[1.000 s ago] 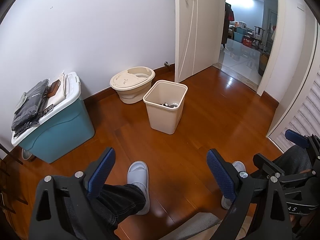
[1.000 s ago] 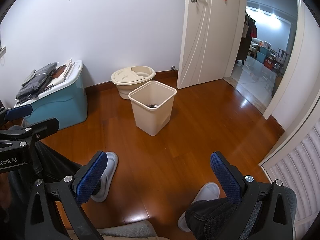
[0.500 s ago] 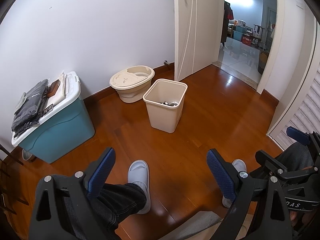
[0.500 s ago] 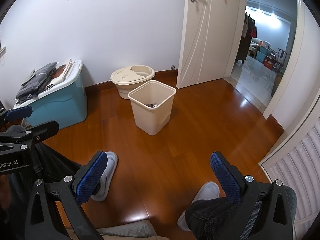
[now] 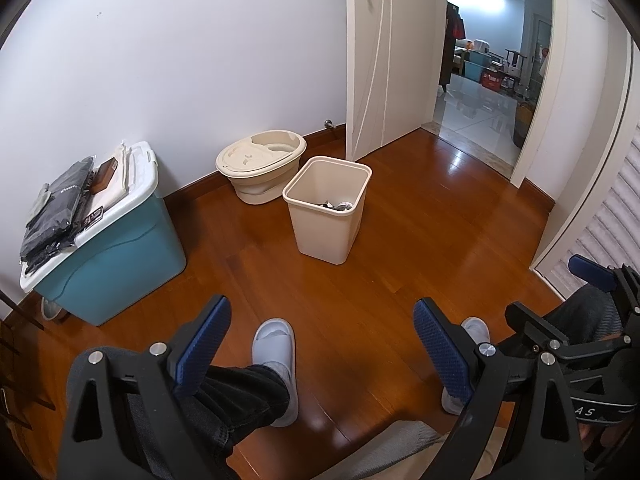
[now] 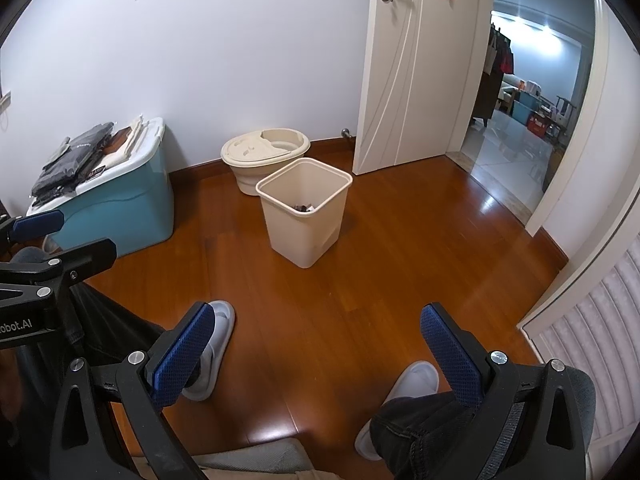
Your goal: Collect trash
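Observation:
A beige square trash bin (image 5: 326, 210) stands on the wooden floor ahead; it also shows in the right wrist view (image 6: 305, 212). Dark and white scraps of trash (image 5: 338, 207) lie in its bottom, also seen in the right wrist view (image 6: 304, 208). My left gripper (image 5: 320, 320) is open and empty, held low over the person's legs, well short of the bin. My right gripper (image 6: 320, 328) is open and empty at about the same distance. Each gripper shows at the edge of the other's view.
A beige round mop bucket (image 5: 262, 166) stands behind the bin by the wall. A teal storage box (image 5: 108, 240) with dark bags on its white lid stands at left. A white door (image 5: 384, 52) is open to a hallway. The person's slippered feet (image 5: 276, 344) rest on the floor.
Both views have shifted very slightly; the bin and other objects have not moved. Both grippers stay open.

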### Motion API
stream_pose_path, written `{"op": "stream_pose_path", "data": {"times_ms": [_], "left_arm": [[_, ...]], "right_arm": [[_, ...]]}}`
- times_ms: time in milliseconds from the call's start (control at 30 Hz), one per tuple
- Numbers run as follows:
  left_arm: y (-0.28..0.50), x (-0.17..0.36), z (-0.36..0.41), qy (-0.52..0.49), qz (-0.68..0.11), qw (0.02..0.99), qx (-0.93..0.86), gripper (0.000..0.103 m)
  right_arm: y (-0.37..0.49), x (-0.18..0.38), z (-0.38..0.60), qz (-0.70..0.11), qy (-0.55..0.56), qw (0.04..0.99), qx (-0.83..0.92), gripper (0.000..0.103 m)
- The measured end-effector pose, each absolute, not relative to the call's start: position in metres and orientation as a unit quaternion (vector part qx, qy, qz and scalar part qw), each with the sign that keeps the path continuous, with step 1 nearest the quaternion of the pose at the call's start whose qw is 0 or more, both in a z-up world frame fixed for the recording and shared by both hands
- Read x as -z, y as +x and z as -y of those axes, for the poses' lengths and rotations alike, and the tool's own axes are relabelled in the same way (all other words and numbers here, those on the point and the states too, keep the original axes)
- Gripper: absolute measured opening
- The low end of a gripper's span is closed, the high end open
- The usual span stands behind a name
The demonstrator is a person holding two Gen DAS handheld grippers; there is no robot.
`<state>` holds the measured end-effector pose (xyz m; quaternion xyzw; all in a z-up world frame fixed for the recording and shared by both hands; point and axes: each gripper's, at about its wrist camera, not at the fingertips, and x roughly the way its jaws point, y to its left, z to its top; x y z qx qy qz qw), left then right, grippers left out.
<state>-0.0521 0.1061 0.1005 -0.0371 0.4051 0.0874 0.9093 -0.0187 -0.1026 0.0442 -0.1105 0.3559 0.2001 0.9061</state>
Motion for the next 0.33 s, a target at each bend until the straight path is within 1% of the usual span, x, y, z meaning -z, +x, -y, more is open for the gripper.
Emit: {"op": "stream_pose_path", "data": {"times_ms": [100,267,300,333], "left_arm": [[-0.057,-0.100,-0.109,-0.054,-0.400,0.911,-0.090,0.093],[-0.063,-0.100,-0.109,-0.052,-0.387,0.915,-0.103,0.093],[-0.063,-0.099,-0.109,-0.052,-0.387,0.915,-0.104,0.094],[-0.062,-0.099,-0.109,-0.053,-0.387,0.915,-0.102,0.097]], "right_arm": [[-0.019,-0.044,0.103,-0.356,-0.109,0.906,-0.200,0.103],[-0.019,-0.042,0.105,-0.358,-0.109,0.906,-0.199,0.103],[-0.019,-0.041,0.106,-0.360,-0.108,0.905,-0.198,0.103],[-0.018,-0.040,0.107,-0.362,-0.106,0.905,-0.197,0.103]]}}
